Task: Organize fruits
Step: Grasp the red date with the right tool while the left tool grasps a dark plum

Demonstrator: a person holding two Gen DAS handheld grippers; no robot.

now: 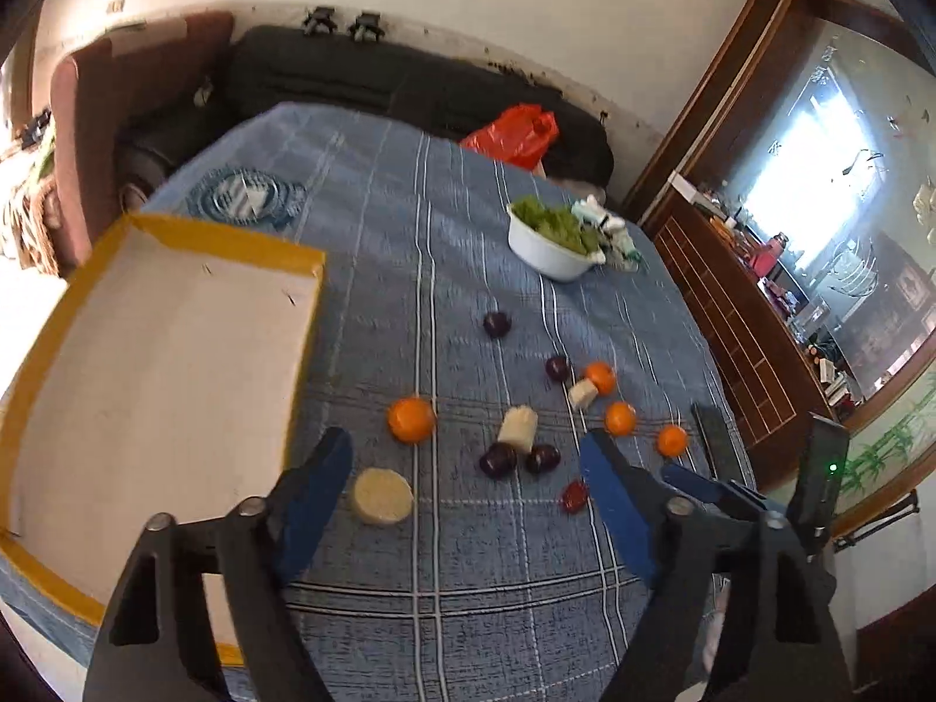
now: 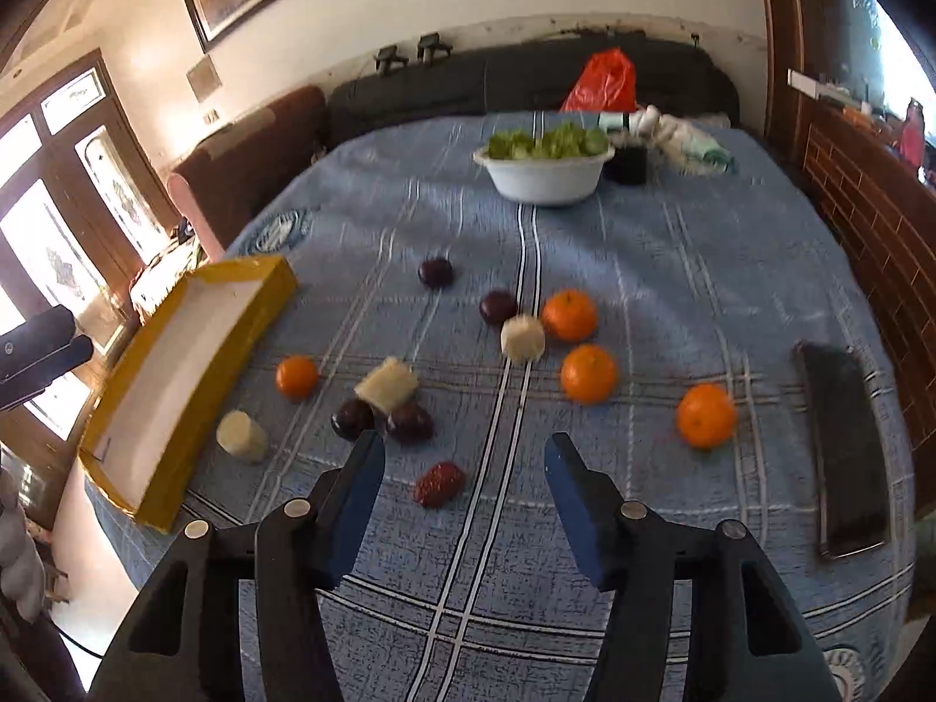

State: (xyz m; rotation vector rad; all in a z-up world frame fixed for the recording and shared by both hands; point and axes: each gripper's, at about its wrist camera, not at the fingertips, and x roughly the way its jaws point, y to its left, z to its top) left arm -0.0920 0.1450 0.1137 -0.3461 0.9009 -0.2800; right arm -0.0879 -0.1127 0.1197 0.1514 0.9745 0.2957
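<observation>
Fruits lie scattered on a blue plaid cloth [image 1: 468, 573]: several oranges, one of them [image 1: 411, 419] at the left, several dark plums [image 1: 498, 460], pale cut chunks [image 1: 381, 495] and a small red fruit [image 1: 574, 496]. A shallow yellow-edged box [image 1: 146, 374] lies empty at the left. My left gripper [image 1: 468, 456] is open above the near fruits, holding nothing. My right gripper [image 2: 465, 450] is open and empty, hovering just behind the red fruit [image 2: 439, 484], with oranges [image 2: 705, 415] to its right and plums [image 2: 409, 422] to its left. The box also shows in the right wrist view [image 2: 175, 386].
A white bowl of green fruit [image 2: 541, 167] stands at the far side, next to crumpled wrappers [image 2: 684, 137]. A black phone [image 2: 842, 462] lies at the right edge. A red bag [image 2: 602, 82] and dark sofa sit beyond. A wooden cabinet [image 1: 731, 322] stands right.
</observation>
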